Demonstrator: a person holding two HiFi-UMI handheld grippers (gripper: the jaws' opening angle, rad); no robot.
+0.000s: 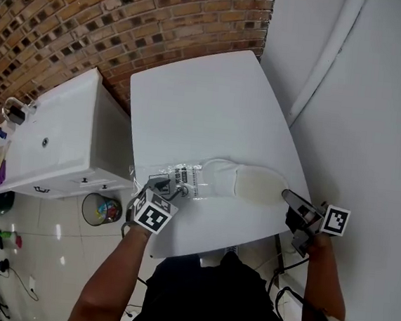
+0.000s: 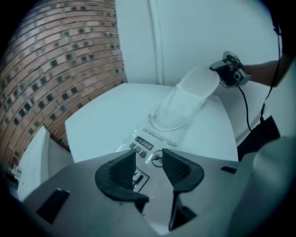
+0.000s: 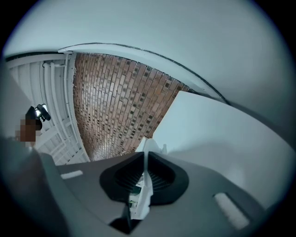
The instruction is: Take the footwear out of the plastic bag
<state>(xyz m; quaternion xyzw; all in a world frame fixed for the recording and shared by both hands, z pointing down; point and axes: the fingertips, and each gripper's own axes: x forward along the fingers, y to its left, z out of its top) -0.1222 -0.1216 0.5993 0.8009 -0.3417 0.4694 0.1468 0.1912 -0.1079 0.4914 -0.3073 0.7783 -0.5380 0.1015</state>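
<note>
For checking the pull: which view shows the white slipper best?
Left gripper view: the slipper shows large, almost whole. Head view shows it small, from above; right gripper view shows only a white edge between its jaws.

Your left gripper (image 1: 168,186) hangs open, tilted down, just off one end of the slipper (image 1: 254,184); your right gripper (image 1: 287,195), nearly level, clamps the other end.

Bare tabletop beyond the bag, walls close at the sides

In the head view the table (image 1: 206,100) lies free from 10 to 1 o'clock past the bag (image 1: 178,175) and slipper (image 1: 251,182), which span its near edge. A white wall (image 1: 372,137) hems the right gripper (image 1: 287,195) at 3 o'clock. A cabinet (image 1: 55,135) stands at 9 and a brick wall (image 1: 95,12) at 11.
</note>
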